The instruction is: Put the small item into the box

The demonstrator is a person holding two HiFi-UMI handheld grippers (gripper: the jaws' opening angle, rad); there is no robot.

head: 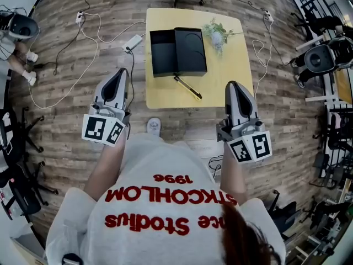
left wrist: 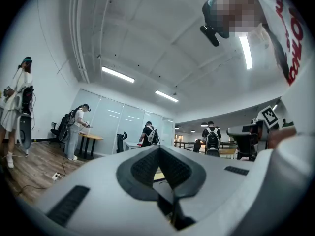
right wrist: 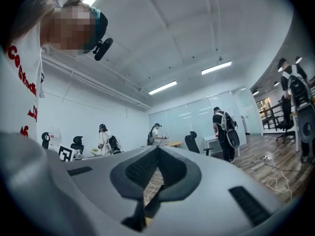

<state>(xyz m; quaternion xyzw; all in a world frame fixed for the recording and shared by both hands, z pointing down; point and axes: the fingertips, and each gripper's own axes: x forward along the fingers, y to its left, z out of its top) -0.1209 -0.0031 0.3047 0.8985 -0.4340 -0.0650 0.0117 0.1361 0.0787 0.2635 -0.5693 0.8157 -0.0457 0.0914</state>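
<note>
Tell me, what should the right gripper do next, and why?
Probably move the right gripper forward toward the slim gold pen and open its fingers. The fingers are shut on nothing, and the pen lies on the square yellow table, outside the open black box.

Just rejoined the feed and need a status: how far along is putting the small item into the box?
Done: the black box lies open on the yellow table. In hand: nothing; the left gripper and right gripper are shut, empty and short of the table. Left: the pen-like item lies beside the box, not yet grasped.
</note>
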